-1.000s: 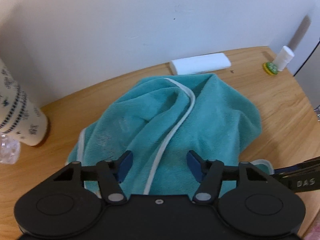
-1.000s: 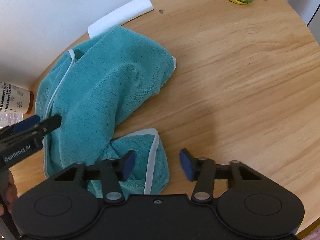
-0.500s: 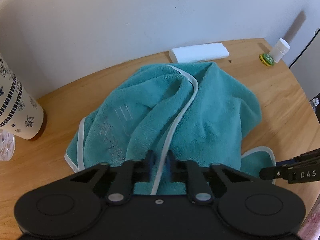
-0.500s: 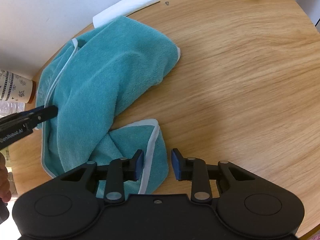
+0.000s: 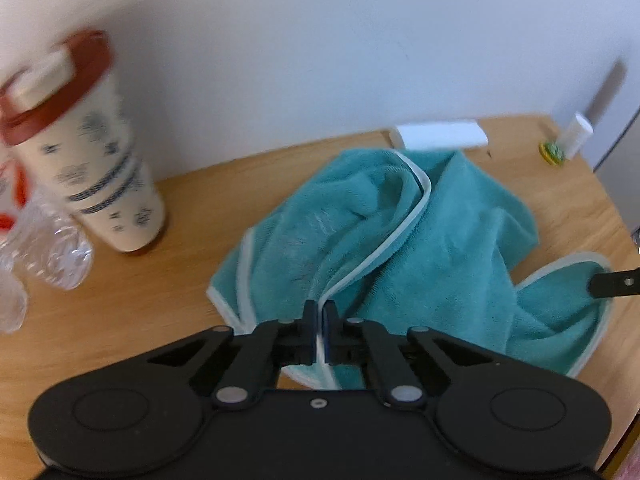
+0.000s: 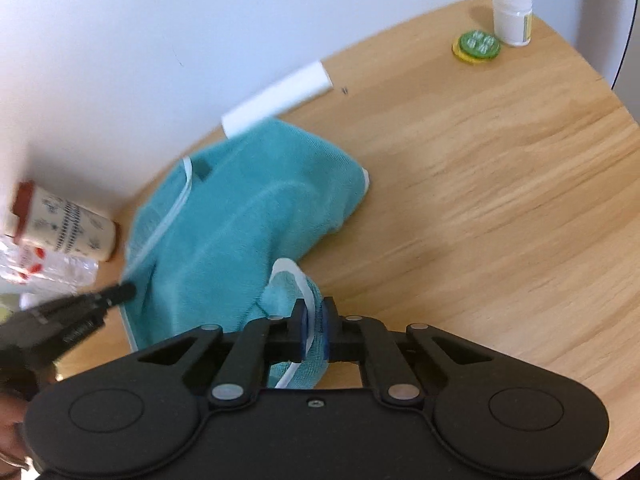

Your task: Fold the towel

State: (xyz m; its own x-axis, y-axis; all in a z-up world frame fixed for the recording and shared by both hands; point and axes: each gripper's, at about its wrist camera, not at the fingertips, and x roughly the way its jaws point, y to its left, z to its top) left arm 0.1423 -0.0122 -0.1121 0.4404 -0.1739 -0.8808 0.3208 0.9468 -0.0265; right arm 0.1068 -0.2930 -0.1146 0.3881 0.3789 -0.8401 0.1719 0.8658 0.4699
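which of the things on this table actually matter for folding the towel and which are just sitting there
In the job:
- teal towel, crumpled
- left gripper, shut on its white-edged hem
- right gripper, shut on another hem

Lying about:
- patterned cup with red lid
- clear plastic bottle
- white box by the wall
- white jar
- green lid

- Your towel (image 5: 432, 240) is teal with a white trimmed edge.
- Both your grippers are black, left gripper (image 5: 319, 330) and right gripper (image 6: 314, 330), with blue pads.
- The cup (image 5: 96, 164) is cream with dark floral print and a red lid.
- The table (image 6: 500, 200) is light wood grain.
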